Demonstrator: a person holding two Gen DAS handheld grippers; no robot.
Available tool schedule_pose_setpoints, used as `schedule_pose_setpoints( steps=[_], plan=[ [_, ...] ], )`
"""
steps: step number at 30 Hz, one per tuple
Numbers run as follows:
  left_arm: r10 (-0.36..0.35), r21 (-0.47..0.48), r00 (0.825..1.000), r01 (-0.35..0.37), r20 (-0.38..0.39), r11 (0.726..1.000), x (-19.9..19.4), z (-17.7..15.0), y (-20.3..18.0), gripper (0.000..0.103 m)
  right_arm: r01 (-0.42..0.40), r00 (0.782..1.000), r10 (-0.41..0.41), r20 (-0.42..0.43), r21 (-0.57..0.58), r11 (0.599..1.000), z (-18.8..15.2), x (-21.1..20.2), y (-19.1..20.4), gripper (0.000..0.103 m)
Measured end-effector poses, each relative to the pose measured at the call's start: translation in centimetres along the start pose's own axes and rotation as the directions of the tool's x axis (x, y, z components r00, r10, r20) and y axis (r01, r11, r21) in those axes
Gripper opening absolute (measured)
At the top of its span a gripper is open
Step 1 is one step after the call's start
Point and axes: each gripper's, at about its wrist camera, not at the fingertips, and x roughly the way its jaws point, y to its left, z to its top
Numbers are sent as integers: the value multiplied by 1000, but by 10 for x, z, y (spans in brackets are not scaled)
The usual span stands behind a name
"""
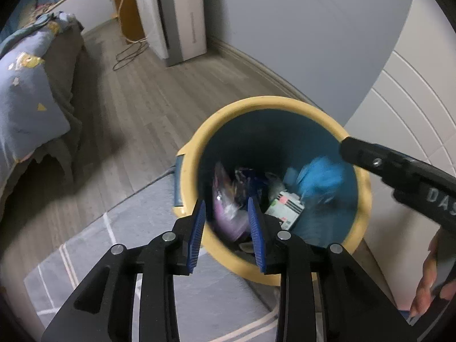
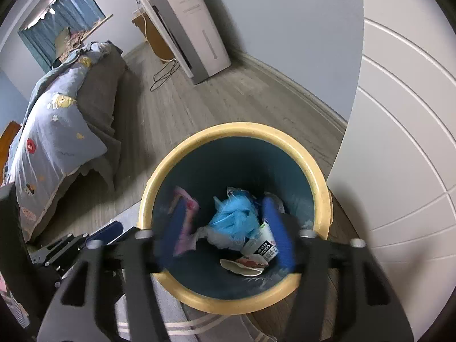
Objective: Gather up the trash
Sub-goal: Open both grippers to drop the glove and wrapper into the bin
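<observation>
A round bin with a yellow rim and a blue inside stands on the floor and holds several pieces of trash. My left gripper hangs open over its near rim. A blurred pink wrapper shows in the gap, inside the bin, clear of both blue pads. My right gripper is open above the bin's middle, its fingers blurred. A crumpled blue plastic bag lies below it on a white carton. The right gripper's black finger reaches in from the right.
A bed with a blue quilt fills the left. A white appliance stands at the far wall with a loose cable on the wood floor. A white panelled door is close on the right, a grey rug lies near, and a person's hand is at the right edge.
</observation>
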Motion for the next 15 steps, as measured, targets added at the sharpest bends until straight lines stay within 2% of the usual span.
schedule_pose_setpoints(
  steps=[2,4,5,7,9,11,15],
  plan=[
    [-6,-19,1000,6,-2,1000,-2,-2,6,35,13,1000,-13,-8,-11,1000,0,1,2,67],
    [-1,-30,1000,1,11,1000,-6,-6,11,56,34,999,-34,-3,-36,999,1,1,5,85],
    [10,-31,1000,-10,25,999,-9,-8,13,70,42,999,-42,3,-43,998,1,0,7,88],
    [22,-27,998,-20,52,999,-17,-12,18,74,53,998,-52,16,-55,997,1,-5,11,97],
    [23,-39,998,-21,52,999,-22,-15,24,79,57,998,-57,13,-58,997,0,-8,14,97],
    [38,-57,998,-35,54,998,-26,-18,29,90,54,999,-54,5,-69,996,-1,-13,21,97],
    [56,-87,996,-50,69,995,-47,-29,42,93,58,998,-55,30,-123,991,-2,-32,39,97]
  ],
)
